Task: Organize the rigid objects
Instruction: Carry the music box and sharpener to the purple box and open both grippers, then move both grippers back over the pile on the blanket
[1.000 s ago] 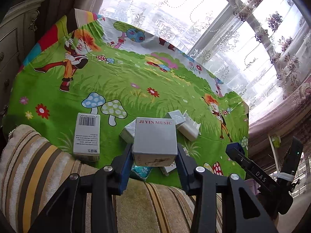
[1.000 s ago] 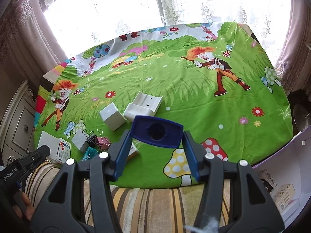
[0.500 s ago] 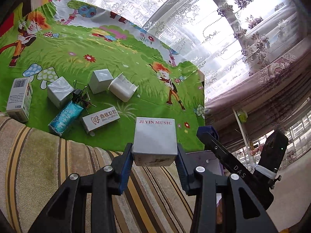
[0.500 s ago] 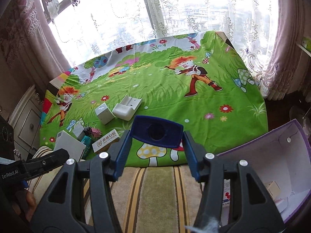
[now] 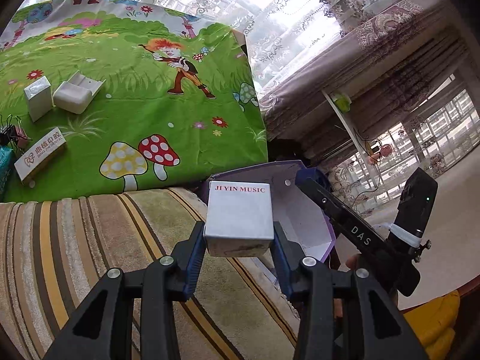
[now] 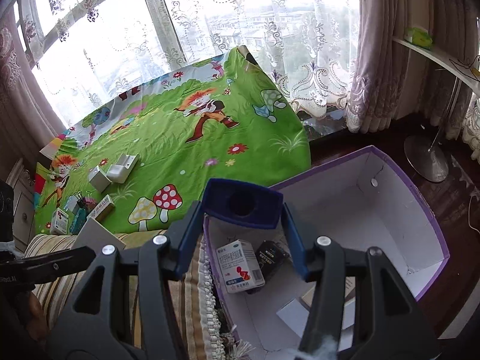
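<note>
both grippers swung over purple box (image 6: 414, 210), white carton (image 5: 240, 213) clamped

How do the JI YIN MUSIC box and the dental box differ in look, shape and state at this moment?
The JI YIN MUSIC box is squarish and plain white with red lettering; the dental box is long and slim, with a logo and orange characters. The JI YIN MUSIC box is clamped in the left gripper by the purple bin; the dental box lies untouched on the green cloth. Both are small white cartons.
</note>
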The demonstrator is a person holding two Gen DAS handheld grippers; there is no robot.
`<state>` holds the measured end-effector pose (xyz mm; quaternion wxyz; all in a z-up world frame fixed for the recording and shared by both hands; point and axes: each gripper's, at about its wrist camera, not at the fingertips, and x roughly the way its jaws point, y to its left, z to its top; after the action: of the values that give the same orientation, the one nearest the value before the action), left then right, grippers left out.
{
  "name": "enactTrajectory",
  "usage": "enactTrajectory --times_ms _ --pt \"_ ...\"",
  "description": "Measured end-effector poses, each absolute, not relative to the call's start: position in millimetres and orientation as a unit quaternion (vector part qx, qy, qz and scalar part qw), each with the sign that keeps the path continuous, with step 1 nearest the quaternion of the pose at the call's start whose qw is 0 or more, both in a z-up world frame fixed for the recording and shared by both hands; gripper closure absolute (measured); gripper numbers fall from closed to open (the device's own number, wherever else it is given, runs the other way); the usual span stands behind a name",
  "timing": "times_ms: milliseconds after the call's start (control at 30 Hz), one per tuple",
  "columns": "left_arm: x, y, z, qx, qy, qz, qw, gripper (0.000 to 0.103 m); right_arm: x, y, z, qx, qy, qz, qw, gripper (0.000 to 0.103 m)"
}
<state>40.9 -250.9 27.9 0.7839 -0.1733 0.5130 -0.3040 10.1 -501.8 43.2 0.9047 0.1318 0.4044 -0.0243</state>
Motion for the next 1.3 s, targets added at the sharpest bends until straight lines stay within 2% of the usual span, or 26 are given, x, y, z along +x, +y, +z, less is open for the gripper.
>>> enactTrajectory --times_ms 333,933,1100,1300 --pt "39 -305 16 -0.134 0.541 -0.340 0.758 0.060 -18 -562 32 0.140 0.406 -0.080 0.899 0.046" --pt "42 -334 12 -0.122 0.550 -0.365 0.741 0.058 -40 -603 61 0.135 0.379 -0.118 0.908 0.045" --pt "44 -334 11 -0.118 0.559 -0.364 0.736 0.052 -48 -612 70 0.142 0.367 -0.127 0.911 0.030" --pt "37 -328 30 -0.087 0.531 -0.356 0.764 0.048 -61 -615 91 0.135 0.342 -0.133 0.920 0.021"
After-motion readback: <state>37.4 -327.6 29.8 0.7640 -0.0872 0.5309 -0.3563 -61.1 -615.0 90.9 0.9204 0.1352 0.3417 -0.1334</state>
